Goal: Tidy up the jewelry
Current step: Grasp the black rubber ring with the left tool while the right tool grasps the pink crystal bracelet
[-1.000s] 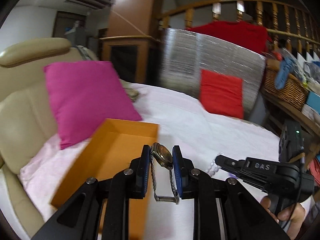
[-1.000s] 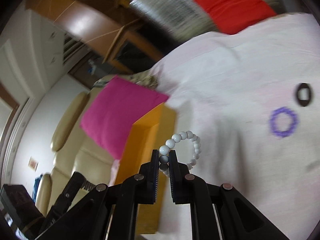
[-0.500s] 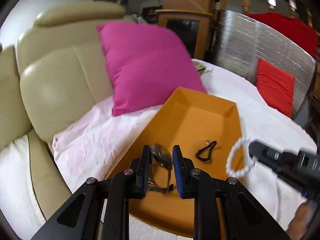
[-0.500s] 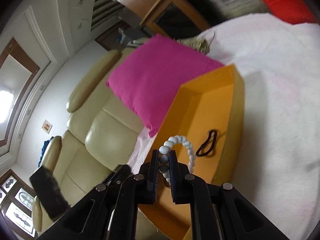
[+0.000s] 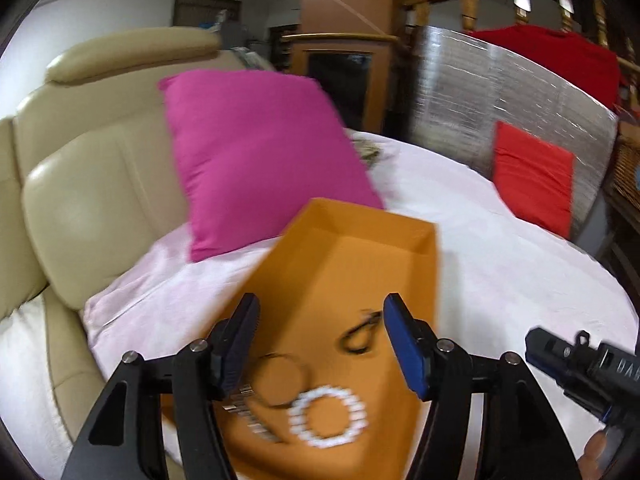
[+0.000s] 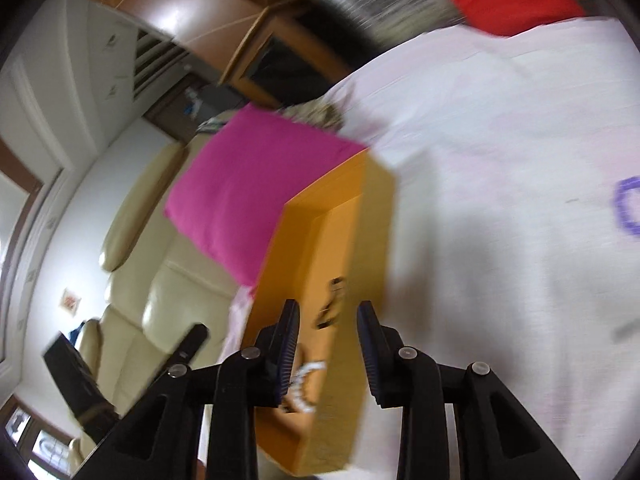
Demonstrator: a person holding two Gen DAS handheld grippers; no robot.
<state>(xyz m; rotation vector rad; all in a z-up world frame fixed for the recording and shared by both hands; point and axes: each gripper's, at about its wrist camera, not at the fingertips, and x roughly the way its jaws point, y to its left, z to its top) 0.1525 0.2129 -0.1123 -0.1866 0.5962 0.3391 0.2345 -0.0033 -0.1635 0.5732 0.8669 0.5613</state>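
Left gripper (image 5: pixel 320 344): jaws opening, nothing pressed between the blue pads; the metal-link wristwatch with a round dial (image 5: pixel 276 380) lies blurred below them on the floor of the shallow orange cardboard box (image 5: pixel 372 264), at its near end. Right gripper (image 6: pixel 326 340): jaws likewise opening and empty; the white beaded bracelet (image 5: pixel 329 416) rests on the box floor just beside the watch, whether touching it cannot be told through the blur. A small black looped item (image 5: pixel 358 338) lies farther in, near the box's right wall. The box sits toward the left edge of the round table under a pale pink cloth (image 5: pixel 520 264), its far corner just beside a magenta cushion (image 5: pixel 260 160) propped against a cream leather sofa (image 5: pixel 88 184). A purple beaded ring (image 6: pixel 628 208) remains on the cloth, well apart from the box toward the table's right side. Judgement: the step in hand is release into the box. To do it well, let both sets of jaws part fully before lifting, then draw each gripper straight up and clear so no pad drags a link or bead over the low wall.
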